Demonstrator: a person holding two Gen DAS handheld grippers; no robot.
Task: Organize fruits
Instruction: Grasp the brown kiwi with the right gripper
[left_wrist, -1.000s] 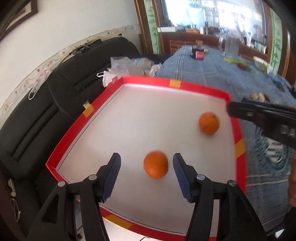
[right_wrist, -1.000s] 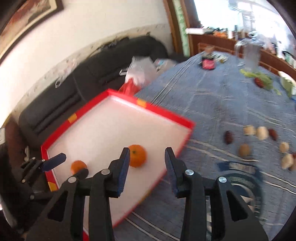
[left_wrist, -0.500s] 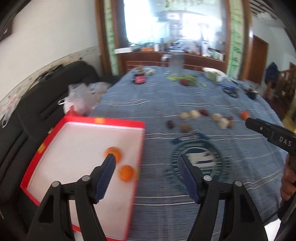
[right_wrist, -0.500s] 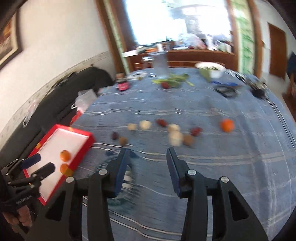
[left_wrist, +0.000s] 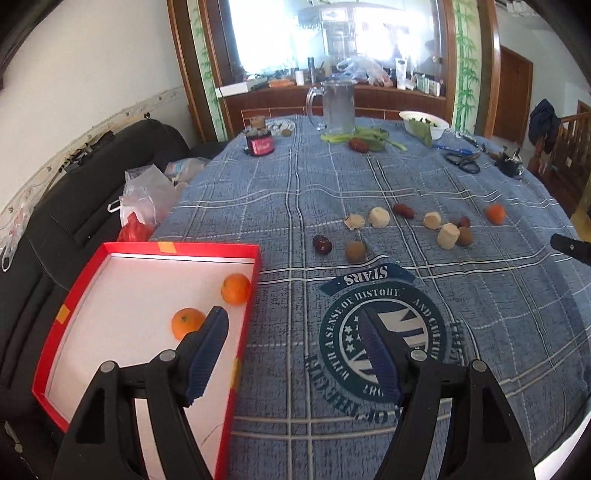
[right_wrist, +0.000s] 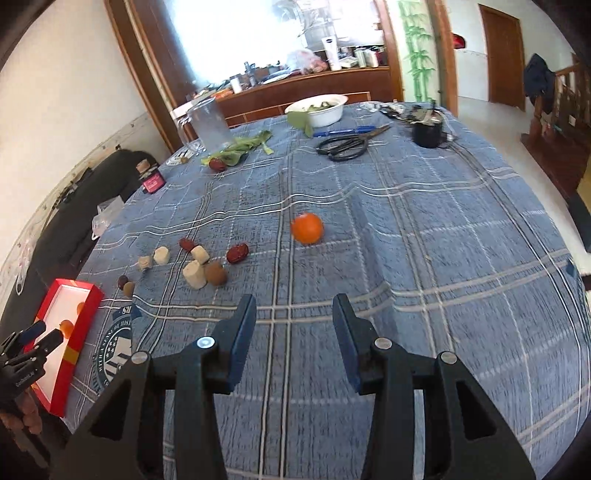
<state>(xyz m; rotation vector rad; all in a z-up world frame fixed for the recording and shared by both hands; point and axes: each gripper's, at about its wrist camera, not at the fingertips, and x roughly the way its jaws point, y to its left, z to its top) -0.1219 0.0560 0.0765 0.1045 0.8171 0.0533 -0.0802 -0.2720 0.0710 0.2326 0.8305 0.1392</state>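
A red tray (left_wrist: 255, 266) with a white floor sits at the table's left edge and holds two oranges (left_wrist: 235, 288) (left_wrist: 186, 322). My left gripper (left_wrist: 291, 325) hangs open and empty over the tray's right rim. A third orange (right_wrist: 307, 228) lies loose on the blue checked cloth, ahead of my right gripper (right_wrist: 294, 308), which is open and empty. The same orange (left_wrist: 495, 213) shows far right in the left wrist view. Red dates (right_wrist: 236, 253), pale peeled chunks (right_wrist: 194, 274) and brown round fruits (right_wrist: 215, 274) lie scattered mid-table.
At the far side stand a glass pitcher (left_wrist: 338, 107), a white bowl (right_wrist: 319, 109), scissors (right_wrist: 345, 145), a black cup (right_wrist: 427, 133), a small jar (left_wrist: 260, 142) and leafy greens (left_wrist: 364, 136). A black sofa (left_wrist: 66, 206) with plastic bags (left_wrist: 146, 195) lies left of the table.
Both grippers pulled back and swung right, away from the tray. The right one now faces the loose orange; the left one has withdrawn from over the tray's oranges to its right rim.
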